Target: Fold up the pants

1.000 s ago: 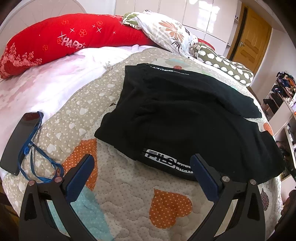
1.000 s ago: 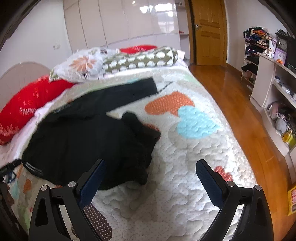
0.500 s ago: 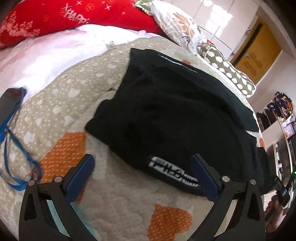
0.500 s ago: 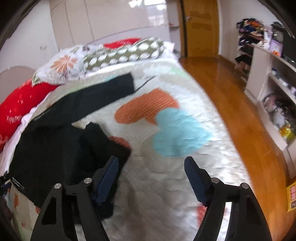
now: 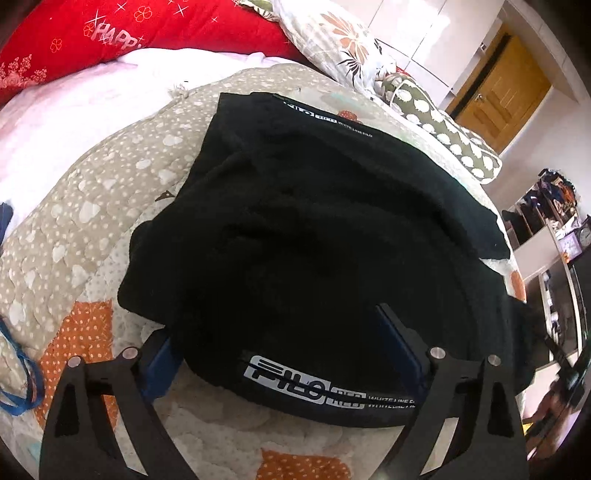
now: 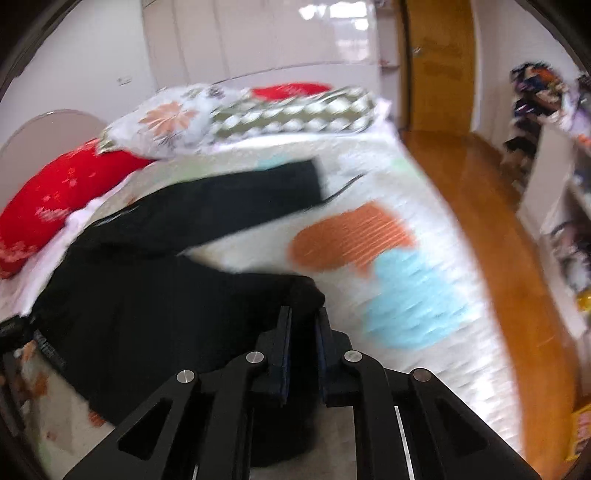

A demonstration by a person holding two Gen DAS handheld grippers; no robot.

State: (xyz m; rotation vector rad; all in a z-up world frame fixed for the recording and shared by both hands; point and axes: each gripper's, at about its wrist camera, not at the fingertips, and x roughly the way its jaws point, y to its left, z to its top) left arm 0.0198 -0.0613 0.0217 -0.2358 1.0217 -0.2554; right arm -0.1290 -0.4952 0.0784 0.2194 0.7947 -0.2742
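Black pants [image 5: 314,236] with a white-lettered waistband [image 5: 325,387] lie bunched on the quilted bed. My left gripper [image 5: 277,332] is open; its blue fingers [image 5: 399,343] straddle the waistband edge, the left one partly tucked under the cloth. In the right wrist view the pants [image 6: 155,295] spread to the left, one leg [image 6: 236,199] reaching toward the pillows. My right gripper [image 6: 302,321] is shut on a bunched end of the pants' other leg. That view is motion-blurred.
A quilt [image 5: 85,229] with orange and blue hearts covers the bed. Red [image 5: 110,33] and floral pillows [image 6: 173,118] lie at the head. A blue cord [image 5: 18,376] lies at the left. Wooden floor [image 6: 491,229], shelves [image 6: 569,206] and a door [image 6: 439,62] are to the right.
My left gripper moved forward onto the waistband. My right gripper moved left to the bunched leg and closed on it.
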